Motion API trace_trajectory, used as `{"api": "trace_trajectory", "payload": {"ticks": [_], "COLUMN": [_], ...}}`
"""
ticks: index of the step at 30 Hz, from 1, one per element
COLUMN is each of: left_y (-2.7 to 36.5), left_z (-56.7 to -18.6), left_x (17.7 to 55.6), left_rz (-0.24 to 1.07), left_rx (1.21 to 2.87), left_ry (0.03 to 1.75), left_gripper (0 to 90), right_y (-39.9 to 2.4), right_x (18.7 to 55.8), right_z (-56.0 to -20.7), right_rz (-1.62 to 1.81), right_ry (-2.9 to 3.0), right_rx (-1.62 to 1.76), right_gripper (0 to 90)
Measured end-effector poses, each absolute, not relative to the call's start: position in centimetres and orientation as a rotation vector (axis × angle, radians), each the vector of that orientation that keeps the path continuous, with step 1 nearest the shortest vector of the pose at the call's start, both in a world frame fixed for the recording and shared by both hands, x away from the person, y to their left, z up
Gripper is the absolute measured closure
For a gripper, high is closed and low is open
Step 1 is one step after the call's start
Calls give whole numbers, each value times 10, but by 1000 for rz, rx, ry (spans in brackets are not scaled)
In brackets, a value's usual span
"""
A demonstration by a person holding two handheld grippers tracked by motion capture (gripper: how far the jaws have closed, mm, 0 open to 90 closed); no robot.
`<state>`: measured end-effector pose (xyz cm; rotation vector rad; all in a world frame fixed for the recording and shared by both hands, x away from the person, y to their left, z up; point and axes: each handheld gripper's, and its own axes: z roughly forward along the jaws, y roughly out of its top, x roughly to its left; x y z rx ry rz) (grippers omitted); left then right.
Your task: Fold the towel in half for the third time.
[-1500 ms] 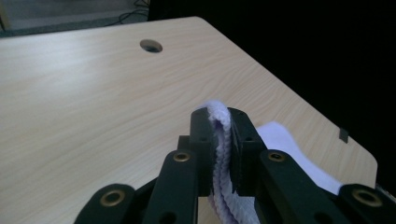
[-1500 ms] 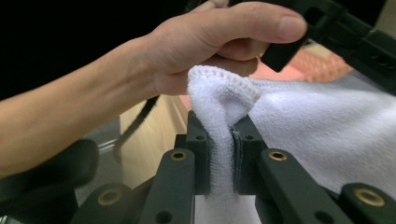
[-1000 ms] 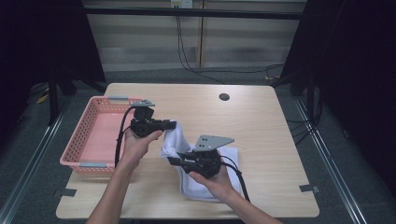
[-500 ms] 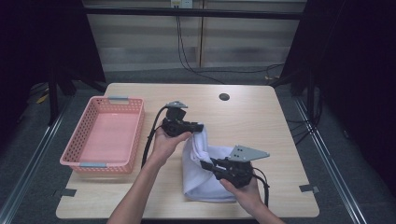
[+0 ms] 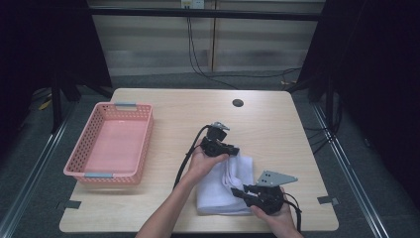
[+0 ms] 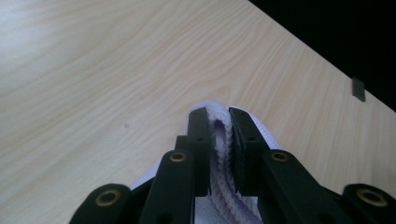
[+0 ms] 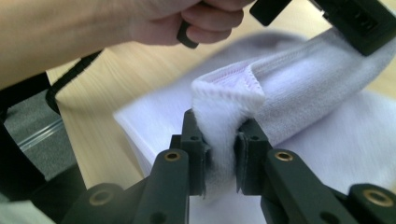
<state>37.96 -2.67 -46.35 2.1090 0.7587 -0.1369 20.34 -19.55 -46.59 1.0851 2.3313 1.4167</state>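
A white towel (image 5: 220, 191) lies folded on the wooden table (image 5: 277, 124), right of centre. My left gripper (image 5: 232, 150) is shut on its far edge, and in the left gripper view the stitched hem (image 6: 220, 122) is pinched between the jaws just above the tabletop. My right gripper (image 5: 238, 192) grips the near edge. In the right gripper view its jaws have just been opening a little, but the pads still squeeze a thick fold of towel (image 7: 224, 107). Beyond that fold a hand (image 7: 187, 18) holds the left gripper (image 7: 355, 23).
A pink plastic basket (image 5: 81, 146) stands empty at the table's left side. A dark round hole (image 5: 237, 103) sits near the far edge. The table's right edge and a tape mark (image 5: 327, 200) lie close to the right hand.
Both hands have carried the towel to the right and downward, away from the basket. The towel has gone from hanging bunched between the grippers to lying spread on the table.
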Motion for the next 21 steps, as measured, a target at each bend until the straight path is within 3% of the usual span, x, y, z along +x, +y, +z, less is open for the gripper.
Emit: {"api": "trace_trajectory", "payload": {"ticks": [7,14,18,21], "left_y": [-46,-47,-32,-13], "left_z": [-470,-457,-445,-439], "left_x": [377,374,370,365], "left_rz": [-167,-148,-104,-70], "left_rx": [2113,2077,2045,2042], "left_ry": [749,716,716,719], "left_gripper": [714,472,390,380], "right_y": [-216,-228,-237,-241], "right_x": [193,192,196,206], "right_z": [-472,-466,-457,-448], "right_rz": [1348,1337,1382,1406], "right_ry": [2372,2362,2305,2264], "right_rx": [1121,1175,1189,1198], "right_gripper": [680,364,316,301]}}
